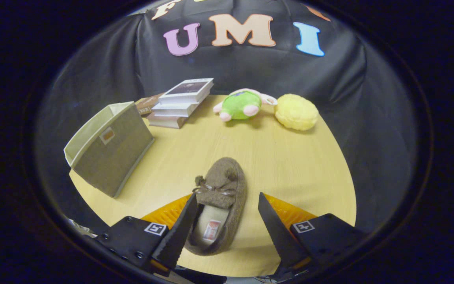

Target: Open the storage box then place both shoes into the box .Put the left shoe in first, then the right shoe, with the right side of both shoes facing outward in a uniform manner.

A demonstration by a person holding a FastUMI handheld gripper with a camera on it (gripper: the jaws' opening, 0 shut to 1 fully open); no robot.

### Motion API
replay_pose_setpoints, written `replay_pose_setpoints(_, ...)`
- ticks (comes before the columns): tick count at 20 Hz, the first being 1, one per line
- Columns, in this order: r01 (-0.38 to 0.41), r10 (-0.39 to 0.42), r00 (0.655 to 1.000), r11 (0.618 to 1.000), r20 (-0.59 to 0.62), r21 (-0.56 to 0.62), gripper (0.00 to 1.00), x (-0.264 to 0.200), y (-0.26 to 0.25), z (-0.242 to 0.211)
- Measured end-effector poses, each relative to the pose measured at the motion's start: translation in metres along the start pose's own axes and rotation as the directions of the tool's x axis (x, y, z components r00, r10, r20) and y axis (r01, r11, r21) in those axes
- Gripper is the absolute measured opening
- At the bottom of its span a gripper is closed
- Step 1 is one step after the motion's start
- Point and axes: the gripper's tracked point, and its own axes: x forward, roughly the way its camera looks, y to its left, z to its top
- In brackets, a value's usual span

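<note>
Gripper (227, 205) fingers stand spread apart over the wooden table (298, 165), a brown moccasin slipper (221, 189) lying between them nearer the left finger, the open fabric storage box (110, 150) beyond.

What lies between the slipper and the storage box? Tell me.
Only bare tabletop: the gripper view shows nothing between the brown slipper and the fabric storage box. The open gripper straddles the slipper.

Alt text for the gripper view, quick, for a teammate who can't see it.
The open gripper straddles a brown shoe on the table, neither finger pressing it. The fabric box stands open to the left; books and two plush toys lie beyond.
</note>
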Motion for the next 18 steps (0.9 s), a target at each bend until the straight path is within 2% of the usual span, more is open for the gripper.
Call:
replay_pose_setpoints(2,-0.005,0.005,1.000,1.000,-0.029,-0.001,1.00,0.007,-0.004,-0.011)
replay_pose_setpoints(7,-0.029,0.028,0.994,1.000,-0.106,-0.008,0.90,0.028,-0.002,-0.035)
replay_pose_setpoints(10,-0.036,0.042,0.987,0.999,-0.153,0.041,0.84,0.039,-0.007,-0.047)
replay_pose_setpoints(15,-0.062,0.098,0.975,0.982,-0.199,0.180,0.57,0.049,-0.004,-0.053)
replay_pose_setpoints(18,-0.048,0.092,0.973,0.978,-0.212,0.202,0.41,0.050,-0.004,-0.054)
